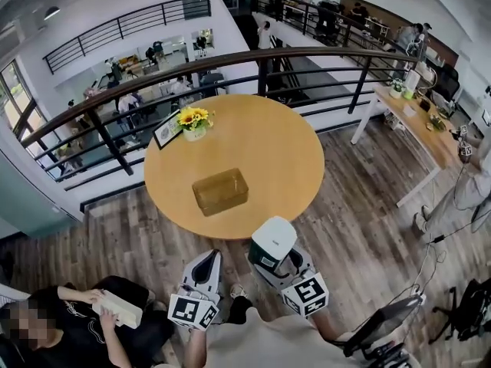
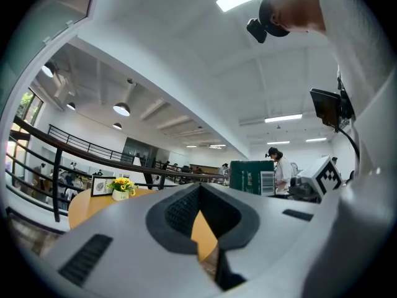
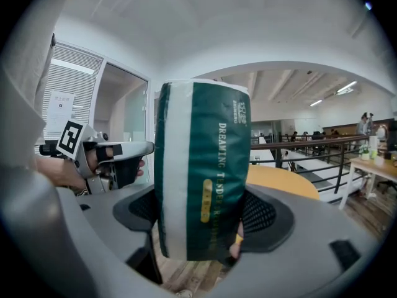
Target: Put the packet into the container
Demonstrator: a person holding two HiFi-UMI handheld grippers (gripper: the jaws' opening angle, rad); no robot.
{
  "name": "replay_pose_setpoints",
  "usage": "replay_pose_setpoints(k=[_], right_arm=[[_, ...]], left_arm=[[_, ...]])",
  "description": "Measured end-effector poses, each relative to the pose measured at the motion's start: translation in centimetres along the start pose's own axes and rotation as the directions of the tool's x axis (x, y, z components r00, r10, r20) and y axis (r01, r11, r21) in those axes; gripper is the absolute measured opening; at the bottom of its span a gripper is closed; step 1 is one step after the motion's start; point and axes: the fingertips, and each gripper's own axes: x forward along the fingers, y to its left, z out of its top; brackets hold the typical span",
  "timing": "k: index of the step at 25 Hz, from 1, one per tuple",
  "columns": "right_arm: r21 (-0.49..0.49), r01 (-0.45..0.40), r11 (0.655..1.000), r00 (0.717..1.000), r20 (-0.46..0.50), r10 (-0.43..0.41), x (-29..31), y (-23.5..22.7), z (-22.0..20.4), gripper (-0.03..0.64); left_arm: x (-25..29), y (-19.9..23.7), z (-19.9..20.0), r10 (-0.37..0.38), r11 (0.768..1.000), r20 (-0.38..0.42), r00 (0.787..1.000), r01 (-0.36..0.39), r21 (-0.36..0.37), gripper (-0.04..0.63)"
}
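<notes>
While upright, long axis vertical, packet (image 3: pixel 201 166) in pinch of right claw (image 3: pixel 205 215); left claw (image 2: pixel 198 196) pressed together, empty.

The container (image 1: pixel 220 191) sits on the round desk (image 1: pixel 284 156), towards its near edge. At the far left edge stand a flower pot (image 1: pixel 194 121) and, just to its left, a picture frame (image 1: pixel 166 130). A railing (image 1: pixel 222 57) curves behind the desk. In front of the desk, the right hand-held gripper (image 1: pixel 273 262) holds the packet (image 1: pixel 273 241), with the left hand-held gripper (image 1: pixel 207 257) beside it.
</notes>
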Motion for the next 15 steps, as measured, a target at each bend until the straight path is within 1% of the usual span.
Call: replay_pose_setpoints(k=[5, 9, 15], right_arm=[[-0.021, 0.002, 1.000, 1.000, -0.001, -0.002, 4.5, -0.8, 2.8, 0.377], [-0.017, 0.021, 1.000, 1.000, -0.021, -0.021, 7.1, -1.7, 3.3, 0.377], [-0.028, 0.032, 0.999, 0.999, -0.018, -0.033, 10.8, -3.0, 5.1, 0.377]], left_arm=[[2.6, 4.3, 1.9, 0.000, 1.000, 0.017, 1.000, 0.000, -0.005, 0.005], [4.3, 6.7, 1.8, -0.014, 1.000, 0.016, 1.000, 0.015, -0.024, 0.005], [6.6, 10.3, 2.7, -0.013, 1.000, 0.030, 0.999, 0.014, -0.027, 0.005]])
